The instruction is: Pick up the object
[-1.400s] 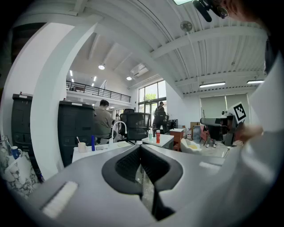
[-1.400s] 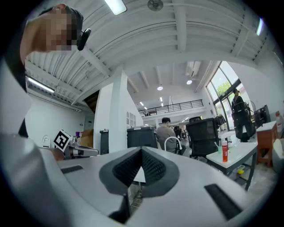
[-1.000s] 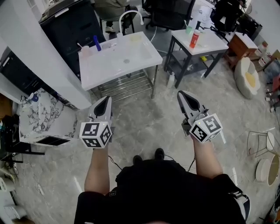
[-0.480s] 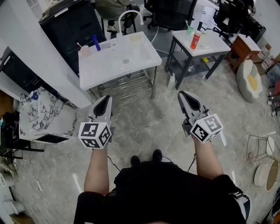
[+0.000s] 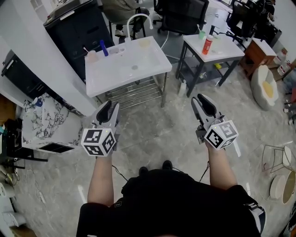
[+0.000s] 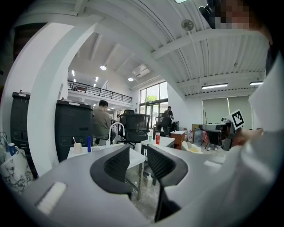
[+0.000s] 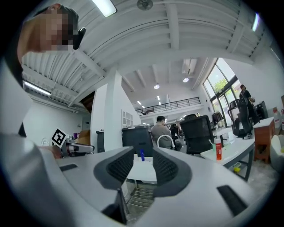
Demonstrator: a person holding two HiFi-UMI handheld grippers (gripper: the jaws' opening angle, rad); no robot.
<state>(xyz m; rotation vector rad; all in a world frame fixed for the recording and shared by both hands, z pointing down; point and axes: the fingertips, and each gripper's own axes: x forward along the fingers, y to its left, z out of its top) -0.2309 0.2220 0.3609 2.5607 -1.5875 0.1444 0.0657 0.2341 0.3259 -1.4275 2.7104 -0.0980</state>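
I stand on the marble floor facing a white sink table (image 5: 148, 64). On its far left stand a blue bottle (image 5: 103, 47) and a pale cup (image 5: 91, 54). The blue bottle (image 7: 142, 155) also shows between the right jaws, far off. My left gripper (image 5: 107, 106) and right gripper (image 5: 204, 98) are held level in front of me, short of the table. Both pairs of jaws have just been opening and now stand a little apart, with nothing between them. The left gripper (image 6: 138, 153) and the right gripper (image 7: 143, 158) point at the table from a distance.
A grey table (image 5: 226, 48) with a red bottle (image 5: 206, 44) stands at the right. A black cabinet (image 5: 76, 28) and a white pillar are at the left, with a marble-patterned box (image 5: 44, 125) nearer. Office chairs (image 5: 180, 14) and a seated person are behind the sink table.
Both grippers' jaws were shut and now stand a little apart. The right gripper has shifted slightly to the right. The left gripper stays where it was.
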